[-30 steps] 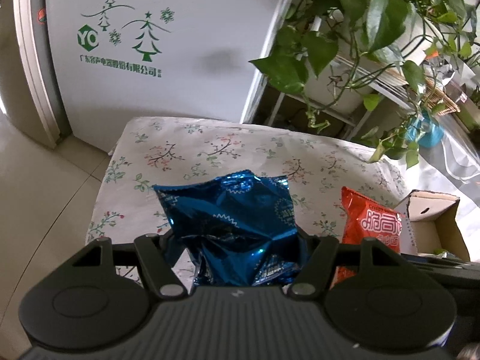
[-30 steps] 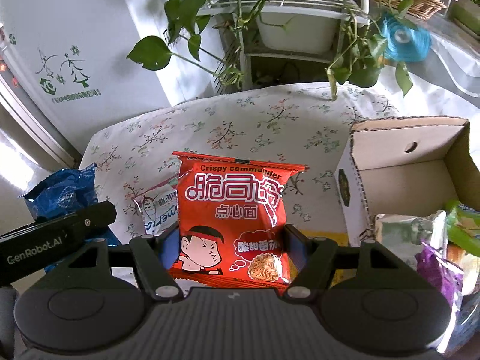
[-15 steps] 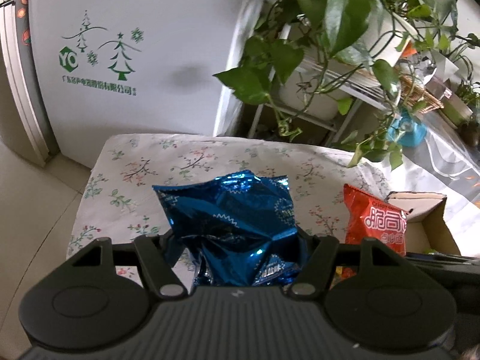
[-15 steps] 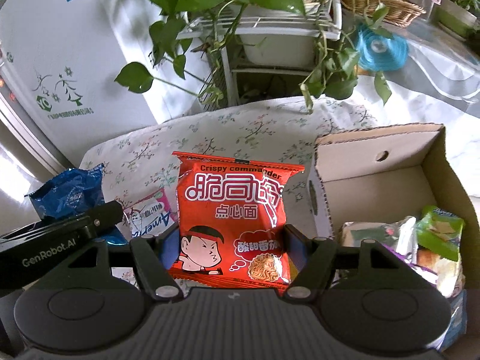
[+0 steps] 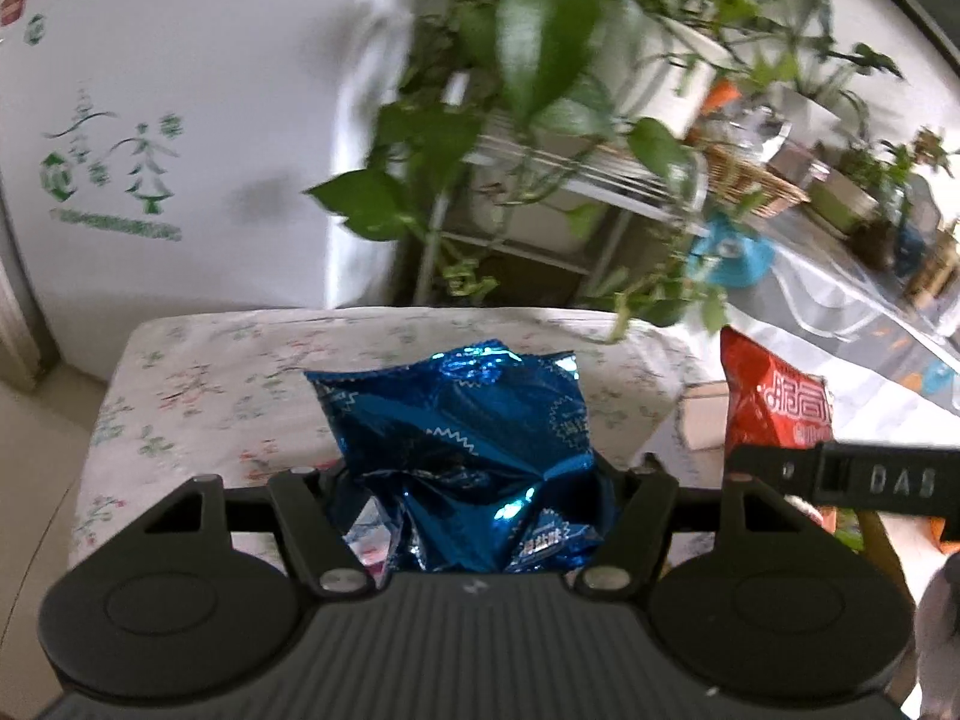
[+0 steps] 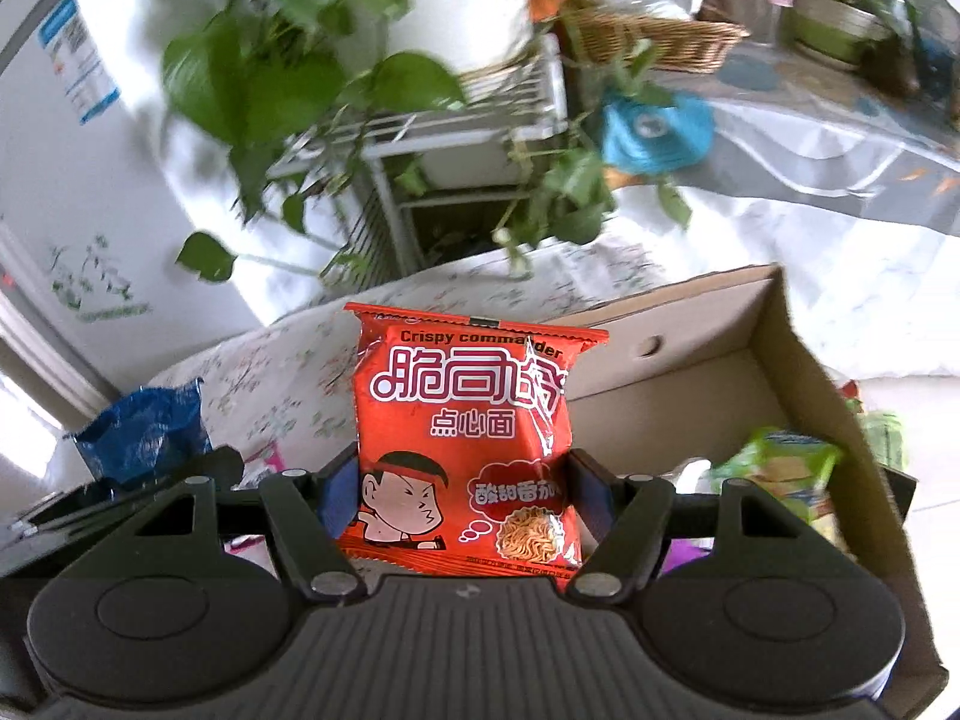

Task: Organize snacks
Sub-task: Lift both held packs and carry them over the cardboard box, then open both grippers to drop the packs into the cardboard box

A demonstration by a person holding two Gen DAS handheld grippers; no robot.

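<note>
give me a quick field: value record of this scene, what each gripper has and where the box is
left gripper: shut on blue foil packet
right gripper: shut on red noodle packet
cardboard box: open, right of the red noodle packet, snacks inside
surface: floral tablecloth
background: potted plant on white rack

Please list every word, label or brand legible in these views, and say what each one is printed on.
"Crispy commander": red snack packet, top edge; its large Chinese characters are printed below.
"DAS": the right claw's black body.
Green tree logo text on the white appliance: blurred.
Print on the blue foil packet, held by the left claw: too small.
</note>
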